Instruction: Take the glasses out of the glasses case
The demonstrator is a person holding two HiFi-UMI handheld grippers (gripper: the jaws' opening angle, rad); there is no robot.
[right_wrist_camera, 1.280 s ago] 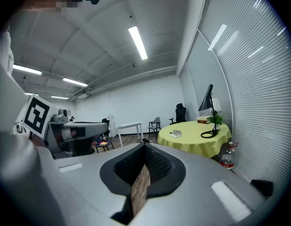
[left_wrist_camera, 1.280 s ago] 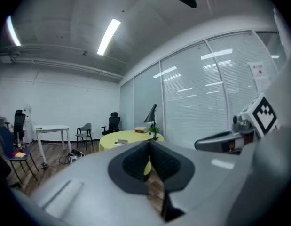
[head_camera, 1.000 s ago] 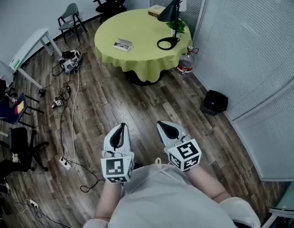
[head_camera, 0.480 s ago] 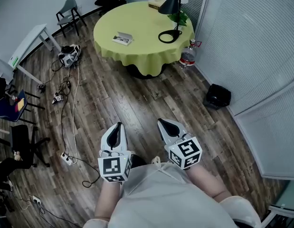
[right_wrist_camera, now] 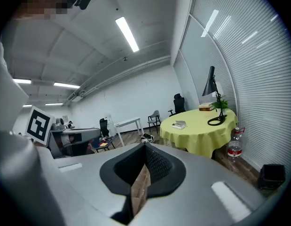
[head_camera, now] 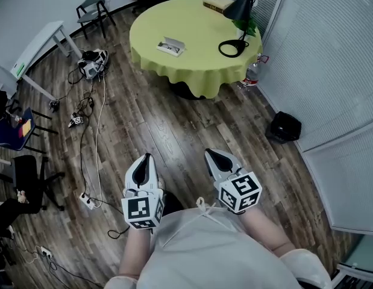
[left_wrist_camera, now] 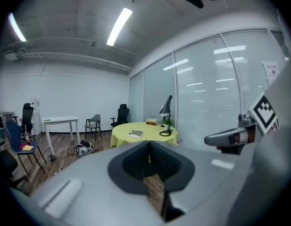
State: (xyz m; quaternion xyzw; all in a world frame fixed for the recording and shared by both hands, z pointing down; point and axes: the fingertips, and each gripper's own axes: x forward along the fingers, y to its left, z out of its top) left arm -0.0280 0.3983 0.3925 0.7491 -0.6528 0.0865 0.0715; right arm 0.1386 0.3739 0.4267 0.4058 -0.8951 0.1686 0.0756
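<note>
— Two grippers are in view; how do they stand?
— Both are low, close to the person's body, above the wood floor [head_camera: 174, 125]. The left gripper [head_camera: 146, 157] has its jaws pressed together at the tips, and nothing is between them. The right gripper [head_camera: 210, 154] is the same: jaws together, holding nothing.
— And where is the glasses case?
— The glasses case [head_camera: 171, 46] lies on the round table [head_camera: 198, 65] with the yellow cloth, well apart from both grippers. It is small, pale and rectangular. Its lid seems to be open and something dark lies inside, but it is too small to tell whether this is the glasses.
— What else is on this table?
— A black desk lamp [head_camera: 240, 8] stands at the right side, apart from the case, and a book [head_camera: 217, 2] lies at the far edge.
</note>
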